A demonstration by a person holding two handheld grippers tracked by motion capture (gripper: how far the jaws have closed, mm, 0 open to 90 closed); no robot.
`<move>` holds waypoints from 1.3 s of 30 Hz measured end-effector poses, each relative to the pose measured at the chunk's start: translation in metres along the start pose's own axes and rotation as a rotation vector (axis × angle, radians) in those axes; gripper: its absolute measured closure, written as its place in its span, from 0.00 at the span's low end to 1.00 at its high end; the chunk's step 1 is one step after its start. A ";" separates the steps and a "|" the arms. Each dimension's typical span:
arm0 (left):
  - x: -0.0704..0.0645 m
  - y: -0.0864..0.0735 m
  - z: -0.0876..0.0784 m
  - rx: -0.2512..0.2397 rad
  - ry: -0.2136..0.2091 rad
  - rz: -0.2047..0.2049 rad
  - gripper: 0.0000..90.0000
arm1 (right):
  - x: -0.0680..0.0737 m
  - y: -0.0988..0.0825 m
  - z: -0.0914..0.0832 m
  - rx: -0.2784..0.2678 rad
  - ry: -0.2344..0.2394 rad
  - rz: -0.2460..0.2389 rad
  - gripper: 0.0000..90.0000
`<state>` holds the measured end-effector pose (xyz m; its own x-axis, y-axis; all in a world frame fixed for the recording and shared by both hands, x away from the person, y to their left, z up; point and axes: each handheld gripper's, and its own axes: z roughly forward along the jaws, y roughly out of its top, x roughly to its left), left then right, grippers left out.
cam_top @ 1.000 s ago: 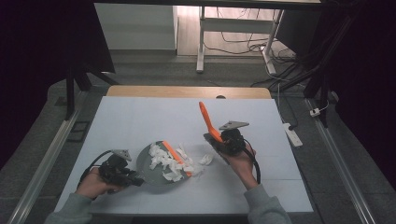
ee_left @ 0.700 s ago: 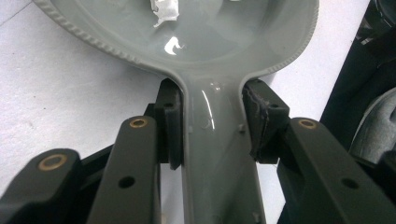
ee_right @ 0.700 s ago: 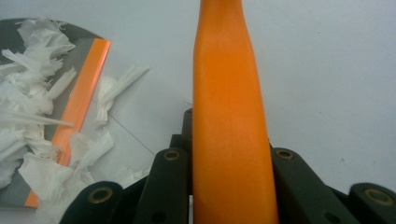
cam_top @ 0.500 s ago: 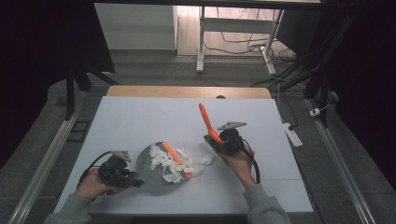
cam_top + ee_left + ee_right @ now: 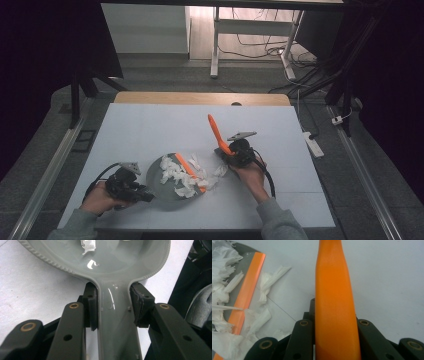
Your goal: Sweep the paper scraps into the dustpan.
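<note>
Between the hands, paper scraps (image 5: pixel 186 177) litter the dustpan (image 5: pixel 167 192) — left claw (image 5: pixel 113 306) clamps its handle; right claw (image 5: pixel 334 340) grips the orange brush (image 5: pixel 216 134).

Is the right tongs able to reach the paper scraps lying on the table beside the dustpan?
Probably yes. The right tongs, shut on the orange brush handle, sit just beside the loose paper scraps at the dustpan lip, with only bare table between them.

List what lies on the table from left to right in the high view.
left gripper → grey dustpan → scraps of white paper → right gripper holding the orange brush handle
</note>
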<state>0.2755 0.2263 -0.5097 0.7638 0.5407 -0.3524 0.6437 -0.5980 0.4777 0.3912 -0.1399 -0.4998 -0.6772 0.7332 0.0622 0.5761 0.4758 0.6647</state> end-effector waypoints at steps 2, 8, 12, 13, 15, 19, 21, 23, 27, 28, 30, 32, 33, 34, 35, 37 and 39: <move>0.000 0.000 0.000 0.001 -0.001 0.001 0.69 | 0.004 0.001 0.003 0.006 0.003 -0.003 0.85; -0.001 0.000 0.001 0.003 -0.001 0.004 0.68 | 0.016 0.006 0.010 0.016 0.008 -0.034 0.85; -0.001 0.000 0.001 0.003 -0.002 0.005 0.68 | 0.023 0.007 0.012 0.015 0.035 -0.035 0.85; -0.001 0.000 0.001 0.003 -0.002 0.005 0.68 | 0.027 0.007 0.013 0.017 0.038 -0.036 0.85; -0.001 0.000 0.001 0.003 -0.002 0.003 0.68 | 0.030 0.008 0.014 0.019 0.041 -0.048 0.85; -0.001 0.000 0.001 0.003 -0.003 0.004 0.69 | 0.036 0.009 0.017 0.020 0.044 -0.035 0.85; -0.001 0.001 0.002 0.004 -0.004 0.005 0.68 | 0.038 0.010 0.018 0.019 0.045 -0.029 0.85; -0.001 0.001 0.002 0.004 -0.004 0.006 0.68 | 0.040 0.010 0.019 0.017 0.052 -0.028 0.85; -0.002 0.001 0.002 0.003 -0.004 0.005 0.69 | 0.045 0.012 0.022 0.015 0.061 -0.032 0.85; -0.002 0.001 0.002 0.003 -0.004 0.005 0.68 | 0.046 0.013 0.023 0.016 0.063 -0.033 0.85; -0.002 0.001 0.002 0.003 -0.005 0.005 0.69 | 0.049 0.014 0.024 0.015 0.067 -0.040 0.85; -0.002 0.001 0.002 0.002 -0.005 0.005 0.68 | 0.052 0.015 0.026 0.016 0.074 -0.045 0.85; -0.002 0.001 0.002 0.003 -0.005 0.005 0.69 | 0.053 0.015 0.027 0.016 0.076 -0.047 0.85; -0.002 0.001 0.002 0.003 -0.004 0.005 0.68 | 0.054 0.016 0.027 0.016 0.077 -0.051 0.85; -0.002 0.001 0.002 0.003 -0.004 0.005 0.68 | 0.056 0.016 0.028 0.016 0.081 -0.052 0.85; -0.002 0.001 0.002 0.003 -0.004 0.006 0.68 | 0.058 0.017 0.029 0.014 0.089 -0.055 0.85; -0.002 0.001 0.002 0.002 -0.004 0.005 0.68 | 0.062 0.017 0.030 0.016 0.093 -0.060 0.85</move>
<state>0.2747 0.2228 -0.5102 0.7675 0.5350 -0.3532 0.6396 -0.6023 0.4776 0.3728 -0.0719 -0.5069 -0.7501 0.6549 0.0919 0.5396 0.5257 0.6576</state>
